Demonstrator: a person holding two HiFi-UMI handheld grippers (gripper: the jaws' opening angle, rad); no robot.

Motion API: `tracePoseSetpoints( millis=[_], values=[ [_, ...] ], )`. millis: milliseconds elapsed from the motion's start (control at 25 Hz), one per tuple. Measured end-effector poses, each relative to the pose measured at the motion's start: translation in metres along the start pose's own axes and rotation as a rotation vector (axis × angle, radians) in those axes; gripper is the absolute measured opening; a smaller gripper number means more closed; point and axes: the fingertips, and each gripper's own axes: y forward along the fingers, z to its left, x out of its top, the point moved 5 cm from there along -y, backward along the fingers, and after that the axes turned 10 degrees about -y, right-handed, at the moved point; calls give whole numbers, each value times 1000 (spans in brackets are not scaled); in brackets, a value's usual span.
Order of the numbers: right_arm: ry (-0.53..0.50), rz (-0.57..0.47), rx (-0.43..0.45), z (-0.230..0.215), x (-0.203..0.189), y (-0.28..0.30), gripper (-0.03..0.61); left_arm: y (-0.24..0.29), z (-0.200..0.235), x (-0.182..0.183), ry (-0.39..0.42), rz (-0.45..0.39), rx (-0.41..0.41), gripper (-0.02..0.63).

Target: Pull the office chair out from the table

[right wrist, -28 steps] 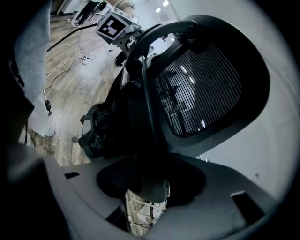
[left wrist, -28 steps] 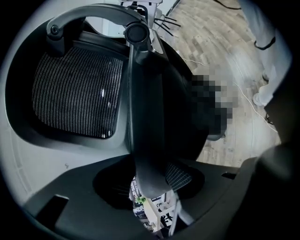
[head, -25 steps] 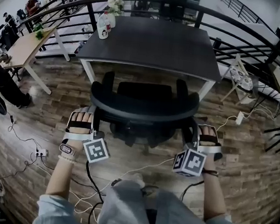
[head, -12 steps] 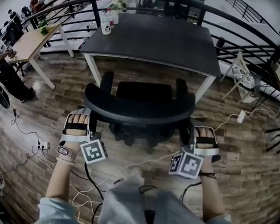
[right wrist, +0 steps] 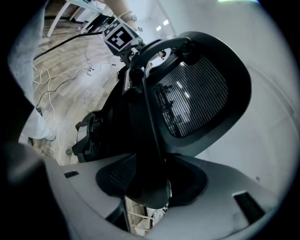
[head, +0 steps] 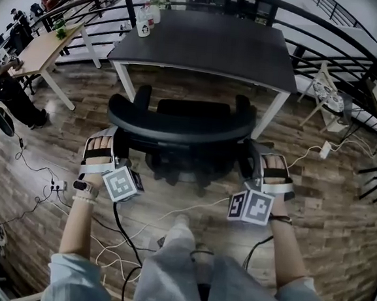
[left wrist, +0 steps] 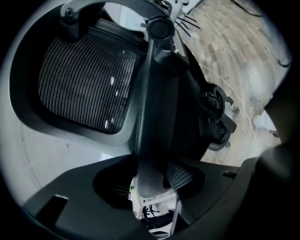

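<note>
The black office chair point(head: 181, 121) stands just in front of the dark table point(head: 211, 44), its seat facing the table and its curved backrest toward me. My left gripper point(head: 121, 160) is shut on the left end of the backrest frame; my right gripper point(head: 247, 168) is shut on the right end. In the left gripper view the jaws clamp the dark frame bar point(left wrist: 149, 173) beside the mesh back point(left wrist: 84, 84). In the right gripper view the jaws pinch the frame point(right wrist: 145, 185) below the mesh point(right wrist: 192, 98).
Bottles and a plant point(head: 146, 17) sit on the table's far left corner. Cables point(head: 128, 243) and a power strip point(head: 57, 185) lie on the wood floor by my legs point(head: 184, 277). A wooden desk point(head: 43, 49) with people stands left, a railing point(head: 355, 43) and a stand point(head: 328, 93) right.
The chair has rolled back a little from the table toward me, both grippers still clamped on the backrest ends and moving with it.
</note>
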Motion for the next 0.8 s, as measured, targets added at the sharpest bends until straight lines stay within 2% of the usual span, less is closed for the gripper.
tracePoseSetpoints(
  millis=[120, 440, 640, 800],
  values=[
    [63, -26, 1, 1, -2, -7, 199, -7, 1, 2, -62, -2, 6, 219],
    [255, -89, 12, 9, -14, -42, 184, -54, 10, 1, -324, -43, -11, 213],
    [424, -156, 27, 12, -11, -72, 150, -93, 19, 10, -619, -128, -32, 176],
    [585, -219, 38, 11, -5, -98, 133, -124, 19, 23, -792, -200, -61, 155]
  ],
)
